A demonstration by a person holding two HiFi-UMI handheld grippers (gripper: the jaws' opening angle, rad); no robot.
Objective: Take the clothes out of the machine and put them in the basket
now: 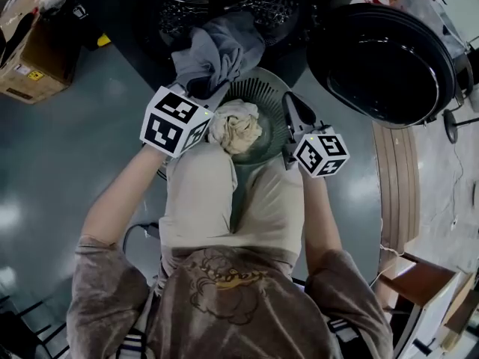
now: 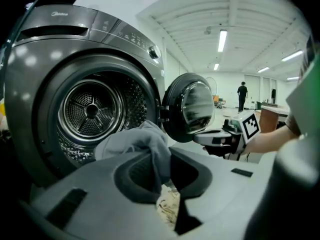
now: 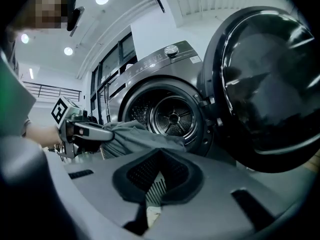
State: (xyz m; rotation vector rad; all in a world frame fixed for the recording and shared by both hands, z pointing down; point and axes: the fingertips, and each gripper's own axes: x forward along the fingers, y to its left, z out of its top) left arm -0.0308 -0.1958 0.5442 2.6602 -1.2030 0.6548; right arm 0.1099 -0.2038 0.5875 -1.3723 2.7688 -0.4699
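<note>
Glossy grey floor [image 1: 52, 170] under green basket [image 1: 263, 96], seemingly a workshop hall

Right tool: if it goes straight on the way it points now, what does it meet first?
Probably the edge of the grey garment that hangs from the left tool; behind it, the washing machine's drum opening. Depth is unclear.

Dim, fisheye-warped (ceiling lights [image 2: 222, 40] overhead)
</note>
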